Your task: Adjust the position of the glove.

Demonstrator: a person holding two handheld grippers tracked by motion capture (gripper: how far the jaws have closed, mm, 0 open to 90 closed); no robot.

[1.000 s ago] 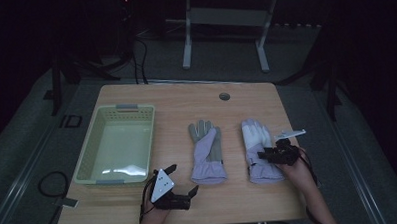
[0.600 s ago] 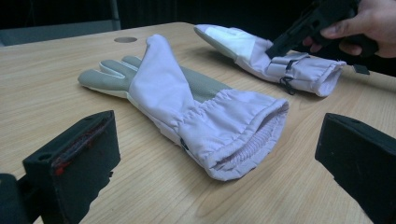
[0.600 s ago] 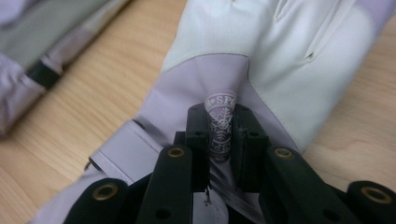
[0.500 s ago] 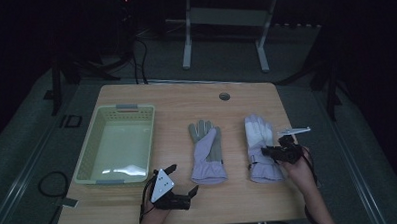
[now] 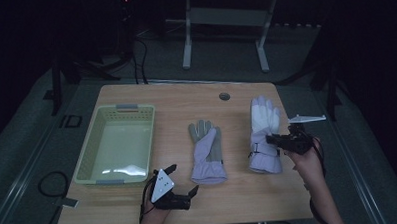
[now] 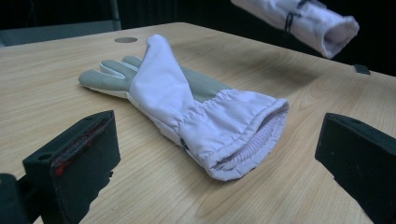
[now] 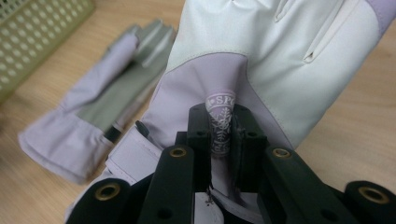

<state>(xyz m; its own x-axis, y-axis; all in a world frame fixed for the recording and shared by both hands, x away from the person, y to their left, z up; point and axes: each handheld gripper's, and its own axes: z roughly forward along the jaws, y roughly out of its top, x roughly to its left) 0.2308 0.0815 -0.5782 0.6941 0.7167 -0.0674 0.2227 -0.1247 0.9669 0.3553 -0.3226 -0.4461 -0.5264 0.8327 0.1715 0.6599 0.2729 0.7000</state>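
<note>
**A:** Where is the white glove (image 5: 265, 134) relative to the right hand-held gripper (image 5: 275, 139)?

**B:** It's in it. The right gripper view shows a pinch of the glove's fabric (image 7: 219, 126), a fold with printed lettering, pressed between the two black jaws, which have just been closing on it. In the high view the glove sits at the right side of the table (image 5: 239, 200), and in the left gripper view its cuff end hangs clear above the wood.

**A:** Which way does its long axis run?

**B:** Away from the person: fingers toward the far edge, cuff toward the near edge. The right hand-held gripper comes at it from the right, across that axis, gripping near the wrist strap.

**A:** And the basket (image 5: 88, 156)?

**B:** Far off to the left, past the second glove (image 5: 207, 151), which lies flat between the two, palm up, parallel to the held one. If the basket is the goal, I judge the carry has to cross over that second glove.

**A:** What about the left hand-held gripper (image 5: 181, 190)?

**B:** Its jaws stand wide apart with nothing between them, low at the near edge. The second glove's cuff (image 6: 243, 135) opens straight toward it, so the left hand is clearly the nearer one for that glove.
</note>
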